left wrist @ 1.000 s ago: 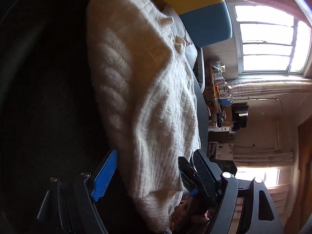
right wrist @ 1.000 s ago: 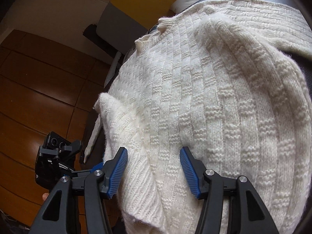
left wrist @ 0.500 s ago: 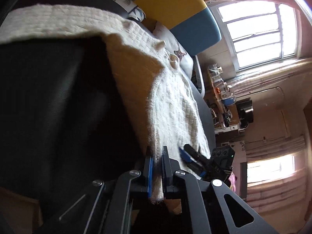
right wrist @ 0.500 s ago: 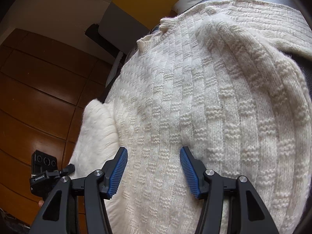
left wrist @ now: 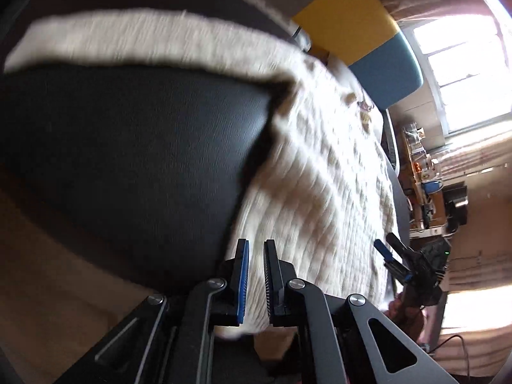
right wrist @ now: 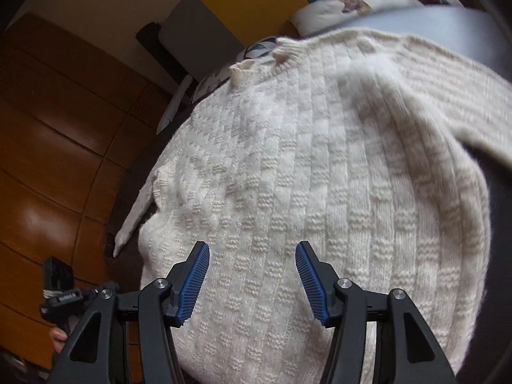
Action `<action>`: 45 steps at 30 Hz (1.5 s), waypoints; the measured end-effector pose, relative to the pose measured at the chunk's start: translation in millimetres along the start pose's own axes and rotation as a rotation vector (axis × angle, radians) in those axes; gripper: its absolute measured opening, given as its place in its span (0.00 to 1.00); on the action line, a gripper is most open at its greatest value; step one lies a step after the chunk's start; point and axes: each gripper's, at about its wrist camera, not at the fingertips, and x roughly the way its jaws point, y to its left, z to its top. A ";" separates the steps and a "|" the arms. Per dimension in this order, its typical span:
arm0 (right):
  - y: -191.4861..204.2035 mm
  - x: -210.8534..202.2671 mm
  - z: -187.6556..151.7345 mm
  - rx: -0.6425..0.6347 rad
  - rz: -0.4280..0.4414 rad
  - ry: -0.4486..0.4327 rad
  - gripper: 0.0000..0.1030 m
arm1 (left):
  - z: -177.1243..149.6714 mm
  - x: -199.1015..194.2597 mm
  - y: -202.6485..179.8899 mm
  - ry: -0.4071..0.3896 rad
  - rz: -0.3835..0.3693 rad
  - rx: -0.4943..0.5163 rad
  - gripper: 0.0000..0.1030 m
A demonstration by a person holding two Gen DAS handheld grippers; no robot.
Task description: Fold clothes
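Note:
A cream knit sweater (left wrist: pixel 320 176) lies spread over a black leather cushion (left wrist: pixel 128 160), one sleeve (left wrist: pixel 128 35) stretched along the far edge. My left gripper (left wrist: pixel 256 278) is shut on the sweater's near edge, with cloth pinched between its blue pads. In the right wrist view the sweater (right wrist: pixel 320 160) fills the frame, neckline at the top. My right gripper (right wrist: pixel 252 272) hovers open just over its lower body, nothing between the fingers. That gripper also shows in the left wrist view as the right gripper (left wrist: pixel 390 256), at the sweater's far side.
Yellow (left wrist: pixel 348 19) and blue (left wrist: pixel 384 67) cushions stand behind the sweater, with a printed pillow (right wrist: pixel 345 3) beside them. A bright window (left wrist: pixel 464 64) and a cluttered shelf (left wrist: pixel 422 172) lie to the right. Wooden floor (right wrist: pixel 48 160) borders the cushion.
My left gripper went from open to shut on the sweater's edge and drew back with it. The raised fold at the sweater's left side has flattened. The right gripper stayed open.

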 end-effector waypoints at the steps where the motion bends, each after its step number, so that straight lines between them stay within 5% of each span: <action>1: 6.9 0.3 4.7 -0.039 -0.023 -0.005 0.56 | 9.3 -1.0 -7.3 -0.020 -0.003 0.029 0.16; 5: 24.0 9.8 28.9 -0.155 -0.122 -0.005 0.56 | 49.1 28.5 -45.7 -0.018 -0.055 0.128 0.20; 12: 19.3 31.6 91.6 -0.192 -0.231 -0.031 0.56 | 109.7 135.2 -176.1 0.072 -0.062 0.295 0.29; 16: 6.1 47.8 120.6 -0.164 -0.260 -0.029 0.56 | 153.1 186.3 -241.4 0.129 -0.217 0.289 0.35; 18: -0.3 56.0 130.1 -0.176 -0.257 -0.021 0.56 | 179.9 214.3 -260.3 0.153 -0.267 0.258 0.53; 25: -23.8 72.4 152.6 -0.287 -0.236 -0.043 0.56 | 249.6 303.1 -308.0 0.247 -0.281 0.278 0.54; 33: -58.5 90.9 160.2 -0.239 -0.213 -0.049 0.57 | 257.4 359.3 -321.9 0.379 -0.255 0.363 0.53; 35: -61.1 88.5 159.0 -0.233 -0.195 -0.064 0.57 | 253.6 365.6 -329.2 0.390 -0.258 0.412 0.50; 38: -61.4 86.7 159.3 -0.254 -0.214 -0.066 0.57 | 244.0 365.4 -343.8 0.370 -0.277 0.506 0.03; 42: -62.6 85.8 156.7 -0.301 -0.261 -0.070 0.57 | 239.4 343.3 -363.2 0.284 -0.411 0.544 0.03; 45: -64.2 84.4 153.9 -0.292 -0.257 -0.086 0.57 | 242.6 370.4 -367.5 0.287 -0.310 0.548 0.03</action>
